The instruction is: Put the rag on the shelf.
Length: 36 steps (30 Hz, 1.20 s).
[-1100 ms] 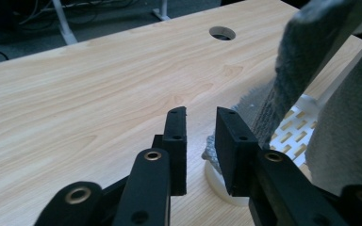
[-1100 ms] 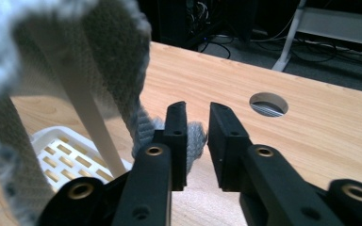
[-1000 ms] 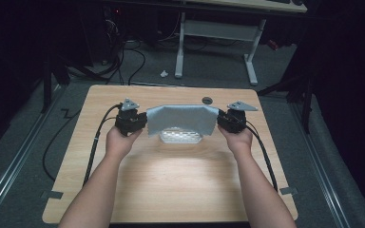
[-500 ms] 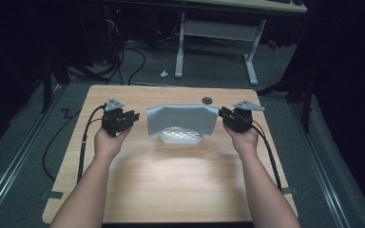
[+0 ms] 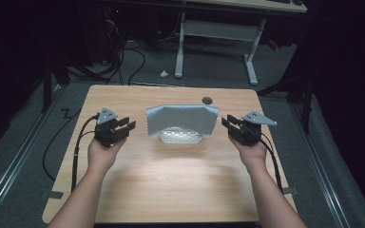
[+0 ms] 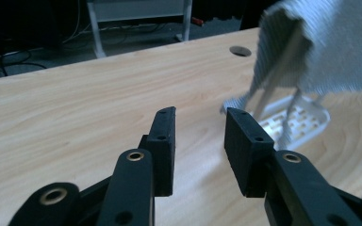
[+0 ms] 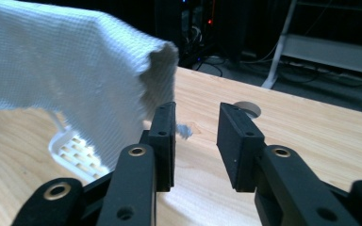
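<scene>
High view: left gripper [image 5: 123, 126] sat left of the cloth [image 5: 183, 118], fingers apart and empty, having just been opening. Cloth hung draped over a white rack [image 5: 180, 137] mid-bench [image 5: 171, 185], long axis running left-right, edges hanging down. Right gripper [image 5: 229, 125] sat right of it, fingers apart, also just opened, empty. Step looked like release after draping; next probably backing both hands off.

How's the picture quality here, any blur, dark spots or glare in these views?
High view: a bright pool of light on the wooden table, surroundings nearly black. Left gripper view: the draped cloth and white rack are soft, the jaws sharp. Right gripper view: the cloth's weave is crisp, the background dark.
</scene>
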Each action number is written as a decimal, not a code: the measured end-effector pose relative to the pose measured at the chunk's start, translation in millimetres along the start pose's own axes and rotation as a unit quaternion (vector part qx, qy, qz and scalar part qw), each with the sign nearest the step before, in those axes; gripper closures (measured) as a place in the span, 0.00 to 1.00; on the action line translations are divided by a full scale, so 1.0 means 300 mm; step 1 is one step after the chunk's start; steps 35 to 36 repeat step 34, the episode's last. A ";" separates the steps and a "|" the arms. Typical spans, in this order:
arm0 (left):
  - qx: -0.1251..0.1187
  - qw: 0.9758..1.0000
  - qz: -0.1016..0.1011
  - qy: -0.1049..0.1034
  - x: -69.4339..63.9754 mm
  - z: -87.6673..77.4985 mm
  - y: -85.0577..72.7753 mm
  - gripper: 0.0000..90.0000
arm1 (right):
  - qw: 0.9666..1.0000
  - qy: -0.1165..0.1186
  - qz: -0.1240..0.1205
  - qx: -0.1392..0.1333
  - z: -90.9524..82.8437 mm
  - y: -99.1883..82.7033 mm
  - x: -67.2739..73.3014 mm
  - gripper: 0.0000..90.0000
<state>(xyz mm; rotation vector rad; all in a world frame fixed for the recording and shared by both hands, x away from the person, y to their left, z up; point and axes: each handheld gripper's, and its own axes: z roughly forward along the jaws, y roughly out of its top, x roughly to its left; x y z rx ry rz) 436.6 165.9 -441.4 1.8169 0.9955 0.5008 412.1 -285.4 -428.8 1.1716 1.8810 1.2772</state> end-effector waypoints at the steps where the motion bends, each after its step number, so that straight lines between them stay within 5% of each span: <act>1: -0.004 1.000 0.002 -0.001 -0.008 -0.014 -0.011 0.69 | 1.000 -0.001 -0.007 -0.003 -0.017 -0.006 0.010 0.74; 7: -0.006 1.000 0.013 -0.012 -0.079 -0.091 -0.078 0.63 | 0.999 -0.007 -0.051 0.008 -0.109 -0.042 0.094 0.68; 14: 0.008 0.998 0.019 -0.058 -0.228 -0.137 -0.179 0.59 | 0.999 0.003 -0.047 0.023 -0.180 -0.117 0.181 0.61; 18: 0.025 0.995 0.052 -0.079 -0.347 -0.127 -0.242 0.56 | 0.998 0.001 -0.047 0.045 -0.197 -0.188 0.234 0.56; 23: 0.052 0.992 0.064 -0.097 -0.455 -0.097 -0.353 0.53 | 0.995 0.007 -0.045 0.084 -0.197 -0.277 0.287 0.49; 25: 0.093 0.986 0.083 -0.109 -0.499 -0.077 -0.383 0.53 | 0.996 -0.009 -0.039 0.077 -0.206 -0.376 0.318 0.52; 28: 0.091 0.986 0.081 -0.111 -0.500 -0.071 -0.384 0.53 | 0.993 0.010 -0.056 0.105 -0.198 -0.390 0.326 0.49; 29: 0.091 0.987 0.075 -0.109 -0.496 -0.067 -0.382 0.53 | 0.993 0.001 -0.064 0.097 -0.202 -0.393 0.322 0.50; 32: 0.087 0.989 0.063 -0.104 -0.479 -0.068 -0.375 0.52 | 0.995 0.008 -0.037 0.096 -0.199 -0.389 0.307 0.50; 36: 0.085 0.989 0.059 -0.102 -0.469 -0.073 -0.377 0.52 | 0.995 0.005 -0.046 0.092 -0.200 -0.387 0.308 0.50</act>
